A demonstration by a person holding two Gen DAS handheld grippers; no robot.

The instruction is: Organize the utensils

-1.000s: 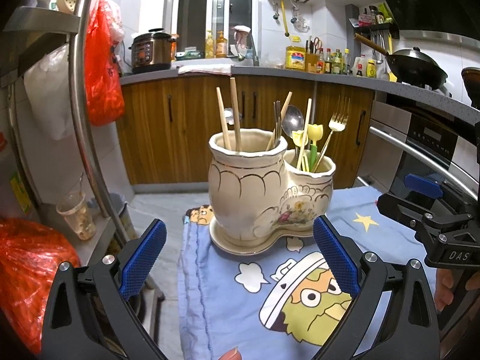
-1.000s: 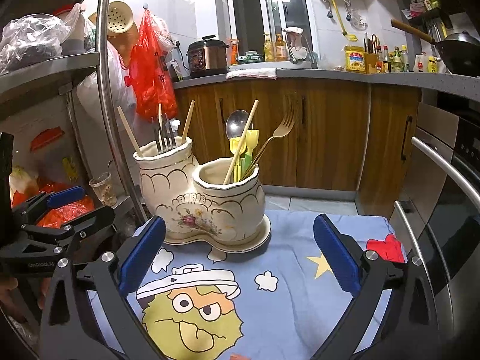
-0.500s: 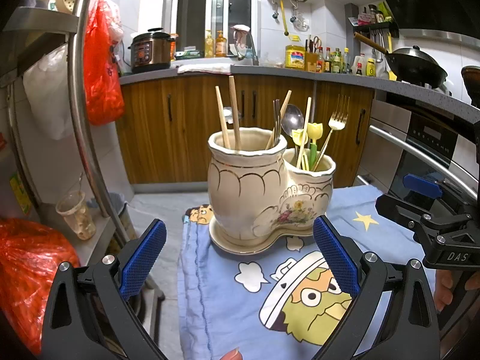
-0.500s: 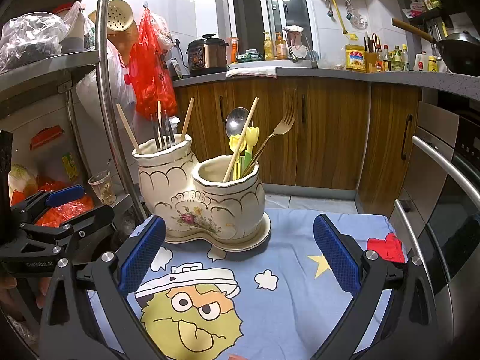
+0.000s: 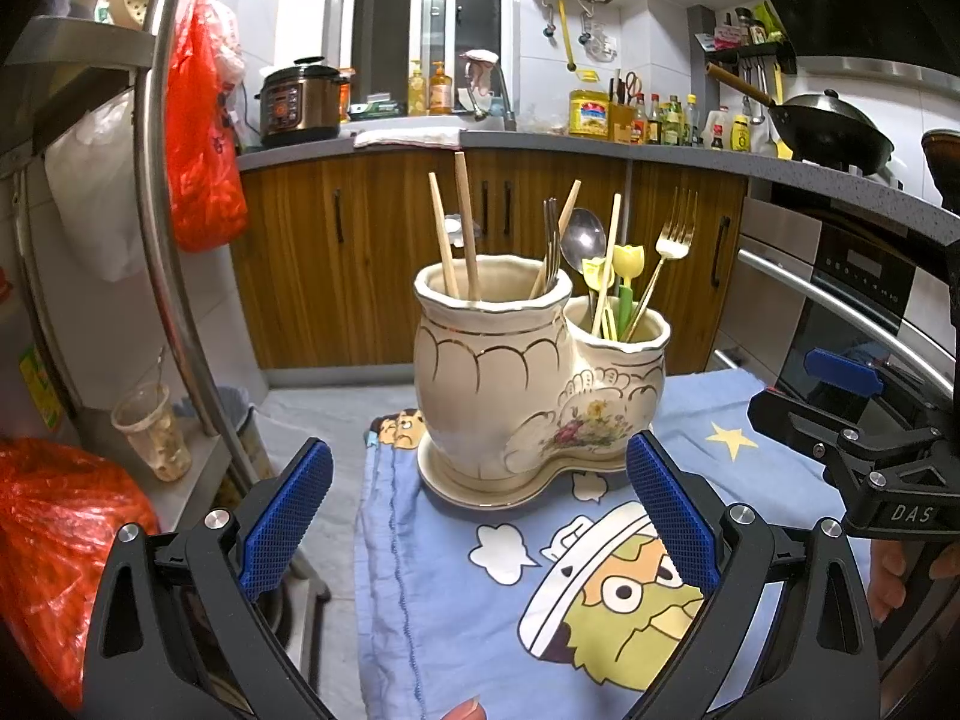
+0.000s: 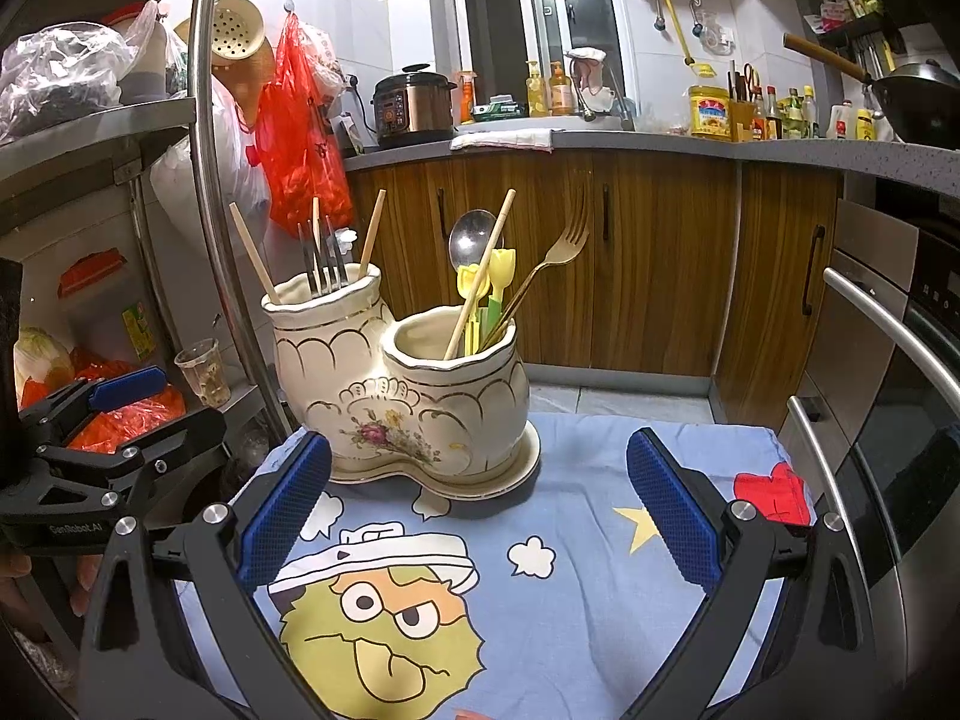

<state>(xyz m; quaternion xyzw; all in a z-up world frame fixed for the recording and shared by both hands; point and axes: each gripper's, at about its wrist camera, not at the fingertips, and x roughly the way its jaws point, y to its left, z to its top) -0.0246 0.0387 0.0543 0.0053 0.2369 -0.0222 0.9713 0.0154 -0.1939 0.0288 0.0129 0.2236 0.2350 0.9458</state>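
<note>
Little change is seen since a second ago: the left gripper (image 5: 477,516) and right gripper (image 6: 477,510) are still held wide open and empty. The two-pot ceramic holder (image 6: 399,396) is set on the blue cloth (image 6: 540,570), its utensils (image 6: 480,276) stood upright, tips fanned slightly outward

We see a glossy glazed ceramic holder (image 5: 528,384) with gilt lines, on a soft printed cloth (image 6: 540,552). Its chopsticks (image 5: 456,228) look like pale matt wood; the spoon (image 6: 471,237) is polished metal, the fork (image 6: 555,258) a brassy metal. Our gripper pads (image 6: 672,510) are rough blue rubber on matt black plastic. The cabinets (image 6: 654,264) show brown wood grain.
</note>
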